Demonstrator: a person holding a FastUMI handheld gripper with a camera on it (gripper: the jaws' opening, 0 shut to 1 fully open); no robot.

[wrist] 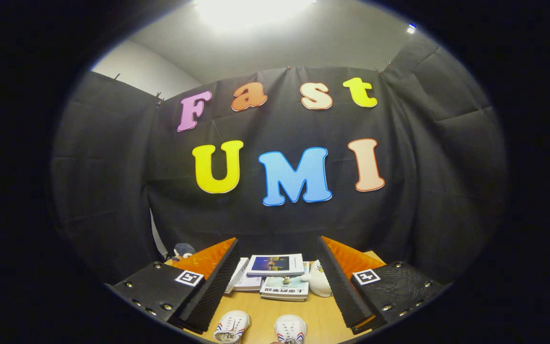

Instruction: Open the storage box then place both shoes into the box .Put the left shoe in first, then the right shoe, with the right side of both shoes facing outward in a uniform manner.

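Two small white shoes with red and blue stripes lie on the wooden table (265, 306), toes pointing away from me: one shoe (232, 326) close to the left finger, the other shoe (290, 329) a little right of it. Both sit low between my fingers, partly cut off. My gripper (277, 267) is open, fingers wide apart, held above the table with nothing between them. I cannot make out a storage box among the things on the table.
Beyond the shoes lies a stack of books (275, 274) in the middle of the table. A white plush toy (319, 279) rests beside the right finger. A small dark plush (183, 250) sits at the back left.
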